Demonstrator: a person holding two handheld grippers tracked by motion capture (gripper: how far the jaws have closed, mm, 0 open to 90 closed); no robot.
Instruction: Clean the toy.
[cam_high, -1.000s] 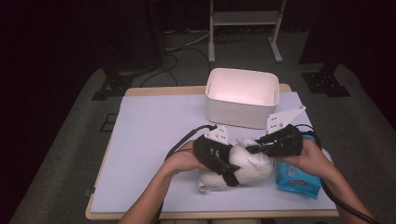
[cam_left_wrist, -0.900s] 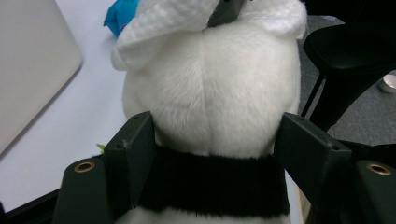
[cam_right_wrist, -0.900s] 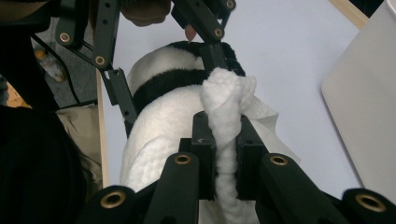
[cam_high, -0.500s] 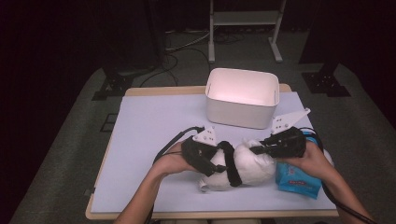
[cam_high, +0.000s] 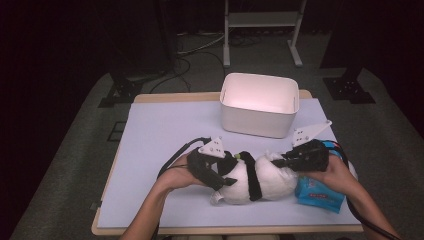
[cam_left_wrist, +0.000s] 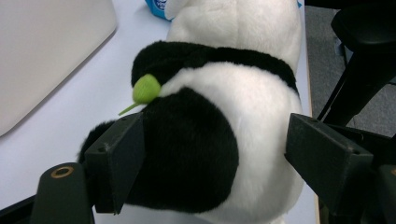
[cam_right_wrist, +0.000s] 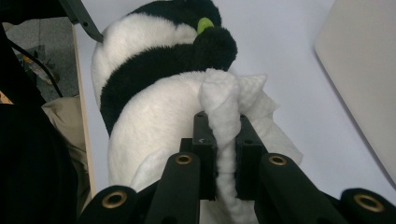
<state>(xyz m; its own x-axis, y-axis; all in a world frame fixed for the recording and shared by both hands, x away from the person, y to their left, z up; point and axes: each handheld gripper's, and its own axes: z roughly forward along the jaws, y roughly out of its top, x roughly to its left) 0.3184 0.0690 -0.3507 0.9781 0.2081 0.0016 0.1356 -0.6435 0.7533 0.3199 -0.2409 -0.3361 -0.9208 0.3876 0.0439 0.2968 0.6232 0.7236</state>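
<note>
While lying on lilac surface (cam_high: 165, 130): fluffy panda plush (cam_high: 250, 180); right claw (cam_right_wrist: 223, 154) pinching white cloth (cam_right_wrist: 222, 116); left claw (cam_left_wrist: 210, 154) opening around it, jaws just widening.

We see a white rectangular bin (cam_high: 259, 104) standing open toward the far right of the lavender-covered surface (cam_high: 165, 135), its inside pale and lit. At the near right edge of that surface lies a blue packet (cam_high: 320, 194) with printed lettering. Beyond the far edge, on the dark grey floor (cam_high: 75, 150), cables (cam_high: 192, 50) trail toward the white legs of a metal stand (cam_high: 262, 30), and black stand feet (cam_high: 348, 90) sit off to the right.
</note>
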